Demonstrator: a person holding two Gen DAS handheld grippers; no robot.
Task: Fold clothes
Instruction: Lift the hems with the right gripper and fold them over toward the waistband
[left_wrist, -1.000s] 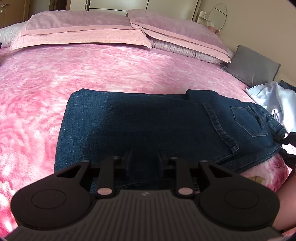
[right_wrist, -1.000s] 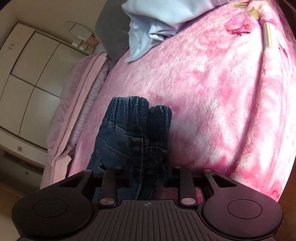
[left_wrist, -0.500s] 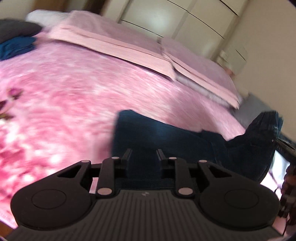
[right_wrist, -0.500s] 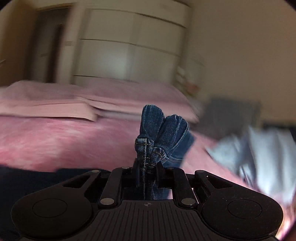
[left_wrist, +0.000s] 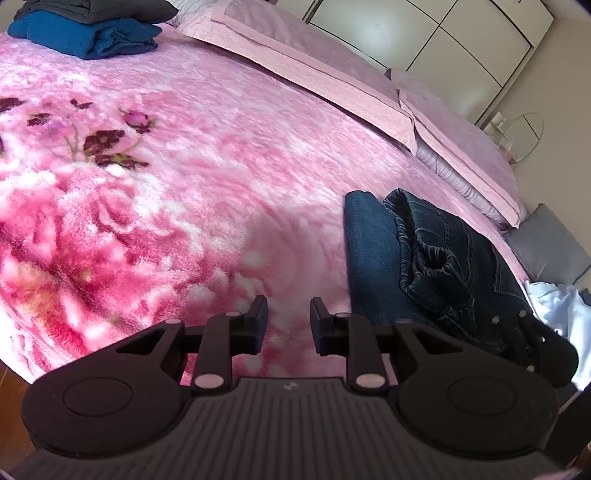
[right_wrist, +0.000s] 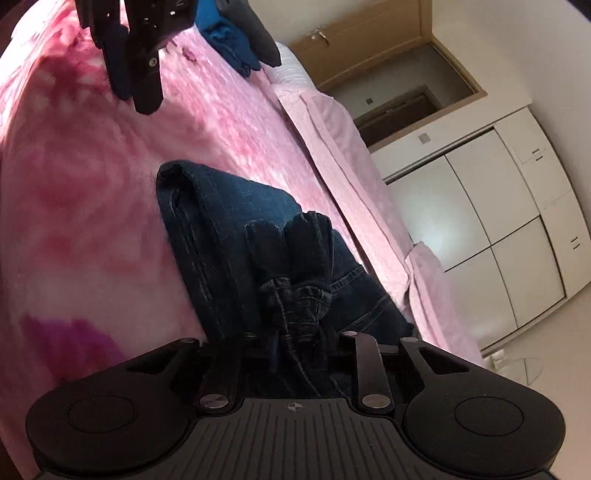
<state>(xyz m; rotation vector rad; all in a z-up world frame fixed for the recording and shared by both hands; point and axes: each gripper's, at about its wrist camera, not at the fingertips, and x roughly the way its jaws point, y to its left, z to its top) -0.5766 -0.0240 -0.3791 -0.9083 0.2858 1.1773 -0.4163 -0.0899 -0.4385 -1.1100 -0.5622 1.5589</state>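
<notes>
Bed w/ pink floral blanket (left_wrist: 155, 229) fills both views. Jeans (left_wrist: 424, 266), spread long across it a sec ago, are now doubled over at the right – the fold is judged nearly done. Waistband bunch is still caught betw. the right gripper (right_wrist: 299, 343) fingers, but its jaws are opening. Left gripper (left_wrist: 288, 321): jaws apart, nothing betw. them, now off the denim, over bare blanket. Folded stack (left_wrist: 85, 33) is shown clearly by left view only; wardrobe (right_wrist: 517, 229) & doorway by right view.
</notes>
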